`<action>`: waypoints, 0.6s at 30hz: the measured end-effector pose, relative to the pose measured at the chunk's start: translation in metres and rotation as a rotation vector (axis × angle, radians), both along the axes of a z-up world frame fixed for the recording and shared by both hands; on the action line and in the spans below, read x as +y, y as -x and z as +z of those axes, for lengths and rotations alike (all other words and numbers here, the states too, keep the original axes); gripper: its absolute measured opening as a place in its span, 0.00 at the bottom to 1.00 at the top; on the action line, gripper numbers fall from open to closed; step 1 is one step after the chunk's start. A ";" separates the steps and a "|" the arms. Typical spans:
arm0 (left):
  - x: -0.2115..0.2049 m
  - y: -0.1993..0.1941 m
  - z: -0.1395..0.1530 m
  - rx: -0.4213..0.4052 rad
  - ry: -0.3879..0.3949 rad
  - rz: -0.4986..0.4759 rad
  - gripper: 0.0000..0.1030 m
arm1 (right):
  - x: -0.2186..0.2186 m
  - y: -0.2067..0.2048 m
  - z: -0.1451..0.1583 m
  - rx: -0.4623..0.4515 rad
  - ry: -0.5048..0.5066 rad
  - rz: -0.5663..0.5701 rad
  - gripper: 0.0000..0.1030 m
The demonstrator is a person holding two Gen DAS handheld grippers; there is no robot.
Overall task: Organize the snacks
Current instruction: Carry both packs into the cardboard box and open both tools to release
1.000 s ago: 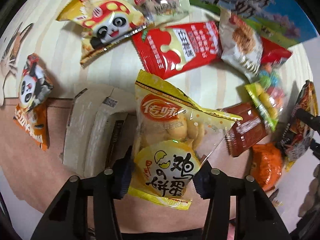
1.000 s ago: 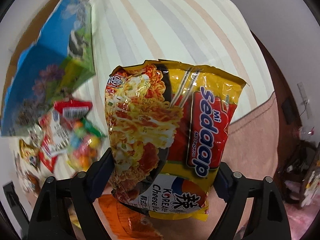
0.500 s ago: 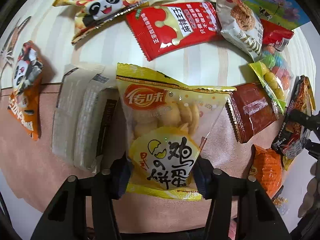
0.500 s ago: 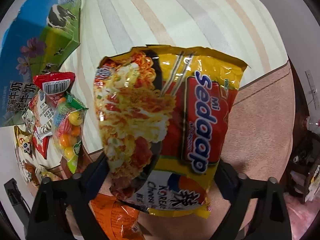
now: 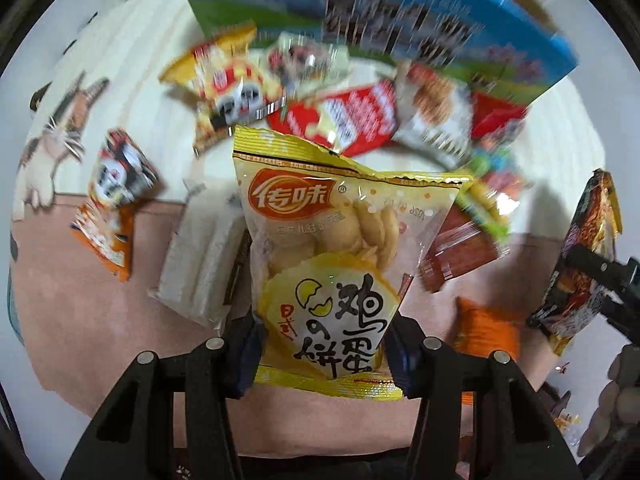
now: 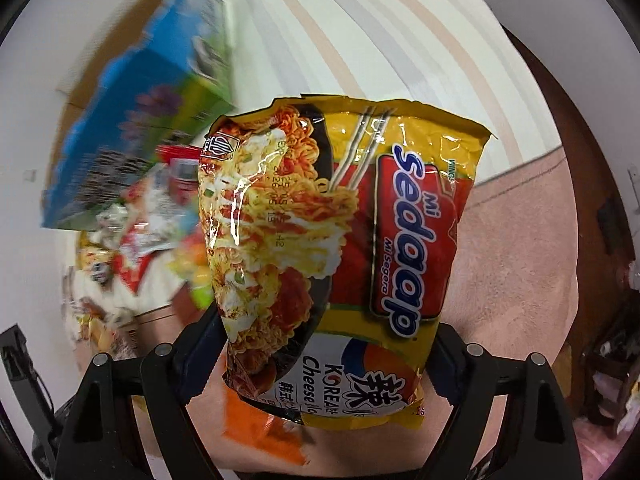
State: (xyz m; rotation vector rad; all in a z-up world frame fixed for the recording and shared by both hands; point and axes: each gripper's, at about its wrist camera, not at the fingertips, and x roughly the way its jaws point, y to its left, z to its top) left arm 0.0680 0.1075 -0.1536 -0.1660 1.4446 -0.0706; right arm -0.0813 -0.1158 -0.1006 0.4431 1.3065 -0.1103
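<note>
Plainly, the left gripper (image 5: 322, 354) is clamped on a yellow biscuit bag (image 5: 340, 260), its pads pressing both sides of the bag's lower half. The bag hangs clear of the surface (image 5: 100, 280) and stands straight out ahead of the gripper. Its top seam is crimped, a red oval logo sits at the upper left, a clear window shows round pale biscuits, and large black characters with a cracked-egg drawing fill the bottom.

Beyond the bag's top edge, blurred, lie a red packet (image 5: 344, 120), a panda-print packet (image 5: 232, 88) and a white packet with a brown food picture (image 5: 436, 120), with a blue and green carton (image 5: 400, 20) behind them. Left of the gripper lie a white wrapped block (image 5: 200, 264) and an orange panda packet (image 5: 112, 200). To the right lie a dark red packet (image 5: 460, 252) and an orange packet (image 5: 488, 328).

The right gripper (image 6: 328, 354) is closed on a noodle packet (image 6: 340, 248), gripped at its lower sides and held up off the surface. The packet is glossy yellow with a red "Sedaap" panel, a picture of sauced noodles in a dark bowl with chopsticks, and "Korean Cheese" lettering near the bottom. In the left wrist view the same packet shows at the far right edge. Left of this gripper the carton and a heap of small packets (image 6: 140, 232) are smeared by blur; an orange packet lies just below the held one.
</note>
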 end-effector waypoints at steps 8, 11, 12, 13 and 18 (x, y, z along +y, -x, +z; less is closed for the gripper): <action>0.019 0.010 0.130 -0.154 0.065 -0.019 0.48 | 0.017 -0.037 0.094 -0.126 -0.069 0.132 0.86; 0.033 -0.010 0.168 -0.187 0.098 -0.028 0.48 | 0.028 -0.059 0.126 -0.176 -0.100 0.175 0.86; 0.035 -0.016 0.177 -0.193 0.099 -0.031 0.48 | 0.033 -0.068 0.136 -0.190 -0.104 0.195 0.86; 0.037 -0.028 0.185 -0.198 0.097 -0.036 0.48 | 0.038 -0.079 0.143 -0.206 -0.105 0.211 0.86; 0.056 -0.081 0.203 -0.185 0.088 -0.028 0.48 | 0.063 -0.149 0.153 -0.212 -0.072 0.290 0.86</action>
